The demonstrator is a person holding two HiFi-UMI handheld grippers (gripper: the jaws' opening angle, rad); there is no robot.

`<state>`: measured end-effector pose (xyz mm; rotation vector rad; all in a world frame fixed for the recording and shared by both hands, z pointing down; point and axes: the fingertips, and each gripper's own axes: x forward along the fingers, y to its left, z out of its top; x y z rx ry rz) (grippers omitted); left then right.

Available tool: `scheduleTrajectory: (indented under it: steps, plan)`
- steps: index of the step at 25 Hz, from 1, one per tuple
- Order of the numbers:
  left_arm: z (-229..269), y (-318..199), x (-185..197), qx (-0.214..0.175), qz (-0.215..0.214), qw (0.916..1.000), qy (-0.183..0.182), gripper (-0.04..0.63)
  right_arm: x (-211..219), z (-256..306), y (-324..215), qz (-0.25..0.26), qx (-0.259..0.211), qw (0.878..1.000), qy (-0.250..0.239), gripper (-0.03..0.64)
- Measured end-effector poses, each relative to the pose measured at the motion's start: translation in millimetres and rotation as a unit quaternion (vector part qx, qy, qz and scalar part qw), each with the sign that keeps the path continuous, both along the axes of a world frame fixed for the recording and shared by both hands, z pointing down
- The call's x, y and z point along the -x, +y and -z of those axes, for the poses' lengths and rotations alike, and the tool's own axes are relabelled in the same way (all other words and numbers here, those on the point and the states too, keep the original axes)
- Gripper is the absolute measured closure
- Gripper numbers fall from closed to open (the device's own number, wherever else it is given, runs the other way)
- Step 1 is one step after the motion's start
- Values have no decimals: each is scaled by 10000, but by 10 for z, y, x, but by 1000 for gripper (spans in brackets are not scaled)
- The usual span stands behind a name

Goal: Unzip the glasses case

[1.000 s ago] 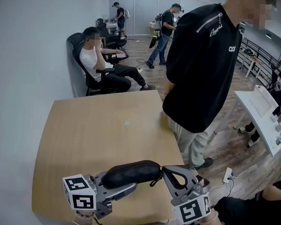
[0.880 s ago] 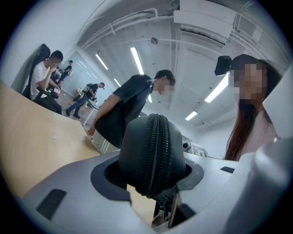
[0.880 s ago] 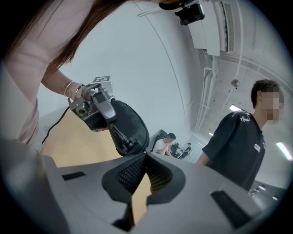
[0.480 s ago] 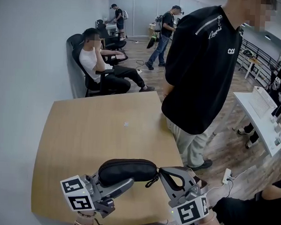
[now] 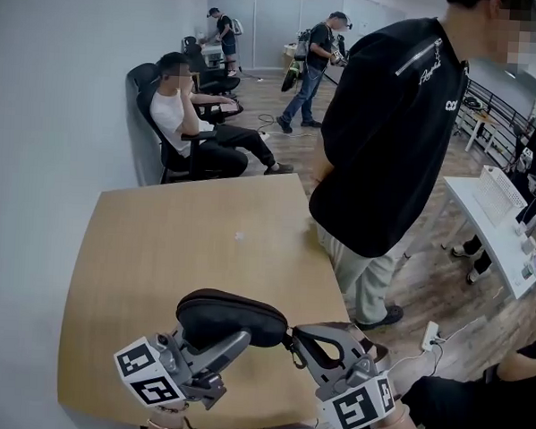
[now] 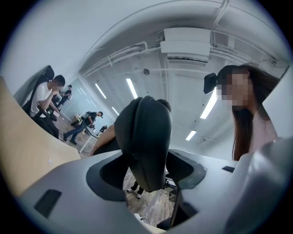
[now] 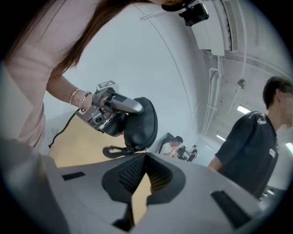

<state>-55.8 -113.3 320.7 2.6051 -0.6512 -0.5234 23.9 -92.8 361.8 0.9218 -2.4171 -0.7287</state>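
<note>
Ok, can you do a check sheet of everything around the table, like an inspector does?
Surface: wooden table, plain top.
Job's things: black glasses case, held up over the table's near edge; no opening seen.
Clutter: only a tiny pale speck.
Grippers: left gripper shut on the case; right gripper shut at the end of the pull loop.
Cables: power strip with a white cable on the floor.
Surroundings: person in a black shirt stands at the table's right edge; seated person beyond it.

Bright, even light, fisheye-warped edges
</note>
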Motion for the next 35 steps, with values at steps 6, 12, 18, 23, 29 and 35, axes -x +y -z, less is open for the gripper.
scheduleTrajectory:
  steps: [6, 12, 18, 23, 29, 35]
  plan:
    - [31, -7, 49, -176, 84, 9998, 95, 339, 46, 19, 3, 53, 10, 10000, -18, 603]
    - [16, 60, 6, -173, -103, 9994, -272, 367, 29, -14, 28, 50, -117, 9997, 203, 601]
    - [-48, 48, -9, 32, -130, 9993, -346, 376, 3, -37, 29, -83, -293, 9988, 371, 601]
    - [-129, 26, -51, 190, -273, 9982, -496, 380, -49, -51, -17, -197, -300, 9985, 408, 601]
    - [-146, 45, -88, 173, -345, 9976, -581, 380, -88, -33, -36, -246, -238, 9988, 341, 601]
    - [-139, 69, -97, -19, -363, 9980, -516, 370, -91, -32, -44, -233, -95, 9994, 239, 601]
